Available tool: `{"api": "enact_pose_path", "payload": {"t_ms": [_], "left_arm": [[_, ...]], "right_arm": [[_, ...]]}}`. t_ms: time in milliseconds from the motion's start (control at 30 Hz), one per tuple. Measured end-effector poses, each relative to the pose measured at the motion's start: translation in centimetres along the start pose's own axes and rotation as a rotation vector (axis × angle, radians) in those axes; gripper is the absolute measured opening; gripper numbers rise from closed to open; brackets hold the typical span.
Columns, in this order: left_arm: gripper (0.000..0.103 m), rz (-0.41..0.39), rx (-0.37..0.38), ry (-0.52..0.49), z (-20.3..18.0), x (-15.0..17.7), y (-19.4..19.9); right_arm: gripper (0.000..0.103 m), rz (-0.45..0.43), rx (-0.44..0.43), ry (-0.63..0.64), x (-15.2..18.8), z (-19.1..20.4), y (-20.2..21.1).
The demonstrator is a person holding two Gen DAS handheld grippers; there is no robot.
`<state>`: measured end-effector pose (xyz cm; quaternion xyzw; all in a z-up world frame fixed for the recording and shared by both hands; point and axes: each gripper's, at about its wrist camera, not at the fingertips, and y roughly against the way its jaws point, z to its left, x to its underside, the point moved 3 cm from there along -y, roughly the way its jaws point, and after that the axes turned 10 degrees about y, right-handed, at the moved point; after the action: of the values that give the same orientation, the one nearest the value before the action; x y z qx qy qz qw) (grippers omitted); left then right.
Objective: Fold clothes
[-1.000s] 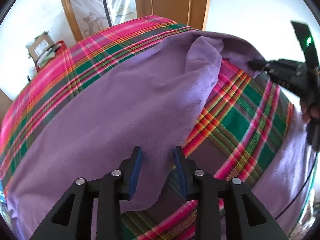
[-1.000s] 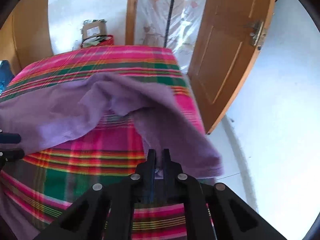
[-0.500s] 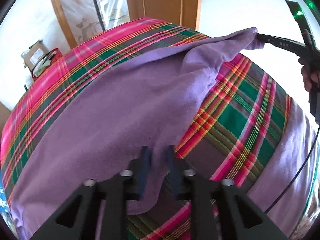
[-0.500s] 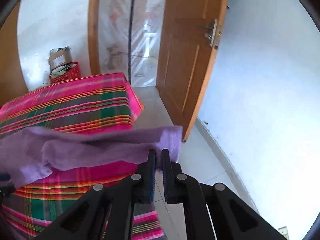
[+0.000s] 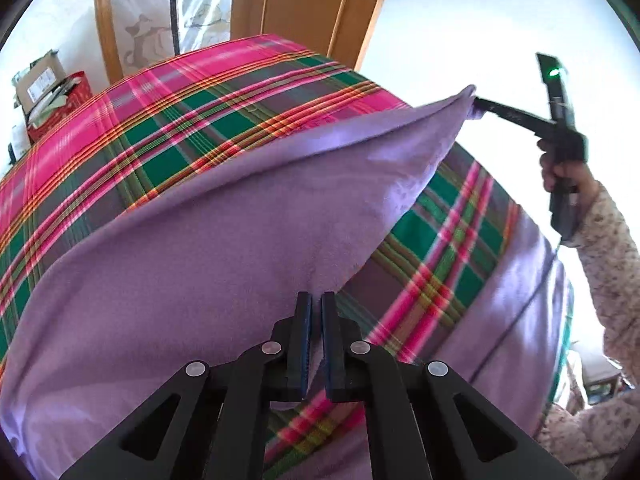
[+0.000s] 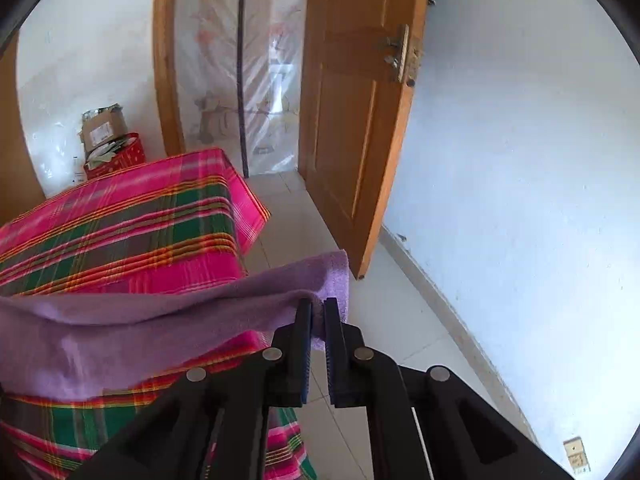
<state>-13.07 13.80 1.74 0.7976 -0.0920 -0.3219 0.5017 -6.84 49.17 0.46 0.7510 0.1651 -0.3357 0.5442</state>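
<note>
Left gripper: jaws drawn in to a narrow slit, pinching the near edge of the purple cloth between the blue pads
Right gripper: jaws nearly together, clamped on a corner of the same cloth, held up off the bed beyond its side edge, over the floor tiles
Purple cloth: stretched between the two grippers, its raised corner lifted clear while the rest lies on the plaid bedspread
Hand: grips the right tool's handle, patterned sleeve below
Behind: wooden door, white wall
</note>
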Motion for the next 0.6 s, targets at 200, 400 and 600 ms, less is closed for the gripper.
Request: {"api": "enact_pose_path", "payload": {"t_ms": [200, 400, 600], "left_arm": [[0.005, 0.068, 0.02, 0.003, 0.1, 1.3, -1.1], [0.008, 0.097, -0.019, 0.009, 0.3, 1.8, -2.0], [0.016, 0.096, -0.028, 0.002, 0.0, 2.0, -1.9]], "right_arm": [[0.007, 0.099, -0.031, -0.038, 1.8, -0.5, -2.5], [0.011, 0.155, -0.026, -0.054, 3.0, -0.6, -3.3], [0.013, 0.109, 0.082, 0.012, 2.2, 0.8, -0.7]]}}
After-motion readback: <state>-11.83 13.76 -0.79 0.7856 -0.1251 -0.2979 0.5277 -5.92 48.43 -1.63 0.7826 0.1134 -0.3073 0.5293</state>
